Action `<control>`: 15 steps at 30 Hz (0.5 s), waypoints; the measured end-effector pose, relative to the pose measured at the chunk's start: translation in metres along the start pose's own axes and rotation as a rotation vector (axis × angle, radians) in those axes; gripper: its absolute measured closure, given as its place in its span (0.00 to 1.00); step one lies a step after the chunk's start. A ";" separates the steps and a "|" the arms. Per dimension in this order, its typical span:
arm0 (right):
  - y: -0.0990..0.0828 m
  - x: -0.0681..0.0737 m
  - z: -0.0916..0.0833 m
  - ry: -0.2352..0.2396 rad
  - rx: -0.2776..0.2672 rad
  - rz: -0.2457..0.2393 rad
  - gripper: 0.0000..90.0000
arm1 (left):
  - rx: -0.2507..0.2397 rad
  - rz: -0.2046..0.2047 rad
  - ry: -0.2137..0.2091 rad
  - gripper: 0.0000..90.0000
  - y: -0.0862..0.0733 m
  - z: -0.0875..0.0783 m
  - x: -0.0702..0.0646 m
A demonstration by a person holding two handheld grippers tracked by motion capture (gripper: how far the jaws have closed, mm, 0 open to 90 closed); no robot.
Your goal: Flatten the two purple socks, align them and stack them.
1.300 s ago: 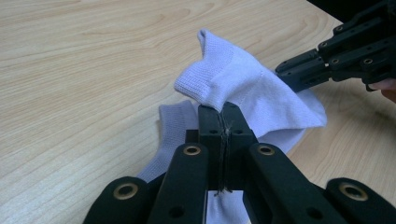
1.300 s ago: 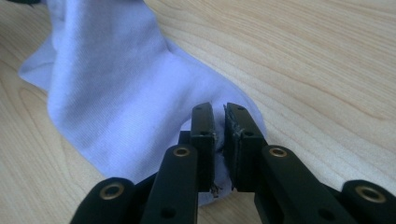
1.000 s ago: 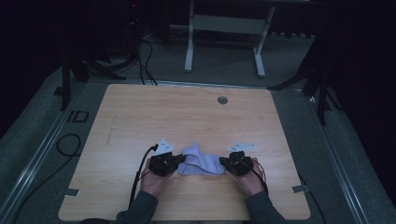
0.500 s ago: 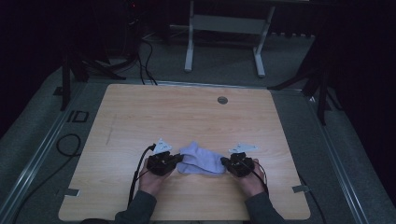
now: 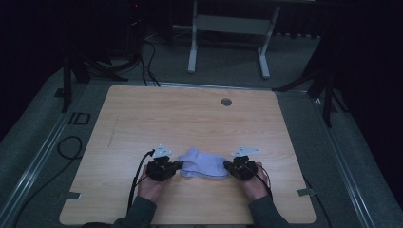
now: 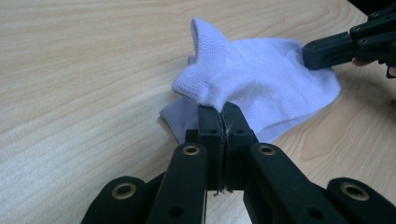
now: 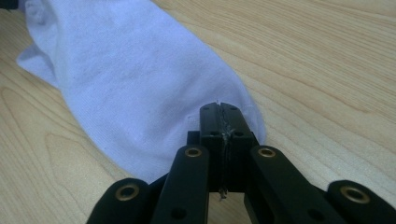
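A pale lavender sock (image 5: 203,163) lies on the wooden table (image 5: 190,118) near its front edge, stretched between the two grippers. My left gripper (image 5: 178,165) is shut on the sock's cuff end. In the left gripper view the black jaws (image 6: 223,109) pinch the ribbed cuff of the sock (image 6: 261,79), and the other gripper (image 6: 327,49) shows at the far right. My right gripper (image 5: 226,166) is shut on the toe end. In the right gripper view its jaws (image 7: 219,109) clamp the rounded tip of the sock (image 7: 130,79).
A round grommet hole (image 5: 226,101) sits near the table's far edge. Tape pieces (image 5: 72,195) mark the front corners. Cables (image 5: 69,147) lie on the floor to the left. A metal stand (image 5: 228,23) is behind the table.
The sock's raised middle has sunk and it lies flatter between the grippers. Both hands stay almost where they were, still shut on its ends.
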State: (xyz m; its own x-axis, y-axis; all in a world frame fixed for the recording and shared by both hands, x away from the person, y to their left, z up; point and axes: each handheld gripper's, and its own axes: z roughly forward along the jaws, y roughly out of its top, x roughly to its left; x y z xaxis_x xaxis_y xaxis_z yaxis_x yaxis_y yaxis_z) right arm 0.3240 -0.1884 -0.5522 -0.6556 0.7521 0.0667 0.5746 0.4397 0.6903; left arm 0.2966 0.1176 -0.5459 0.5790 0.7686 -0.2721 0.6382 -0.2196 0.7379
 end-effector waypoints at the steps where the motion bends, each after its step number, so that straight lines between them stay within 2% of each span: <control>1: 0.000 0.000 0.000 0.001 0.000 -0.001 0.99 | 0.003 -0.002 0.000 0.98 0.000 0.000 0.000; 5: -0.001 0.000 0.000 0.004 0.000 0.004 0.99 | 0.012 -0.026 -0.011 0.98 -0.002 0.000 0.002; 9: -0.001 0.000 0.000 0.007 -0.003 0.006 0.99 | 0.033 -0.029 -0.003 0.98 -0.005 0.001 0.003; 15: -0.002 0.000 0.001 0.015 -0.005 0.000 0.99 | 0.052 -0.015 0.035 0.96 -0.007 0.001 0.005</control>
State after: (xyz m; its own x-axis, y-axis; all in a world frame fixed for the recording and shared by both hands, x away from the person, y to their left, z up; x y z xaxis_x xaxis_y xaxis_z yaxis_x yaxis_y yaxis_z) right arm 0.3232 -0.1886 -0.5546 -0.6624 0.7451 0.0774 0.5724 0.4367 0.6940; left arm 0.2954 0.1223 -0.5528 0.5521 0.7921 -0.2603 0.6724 -0.2384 0.7007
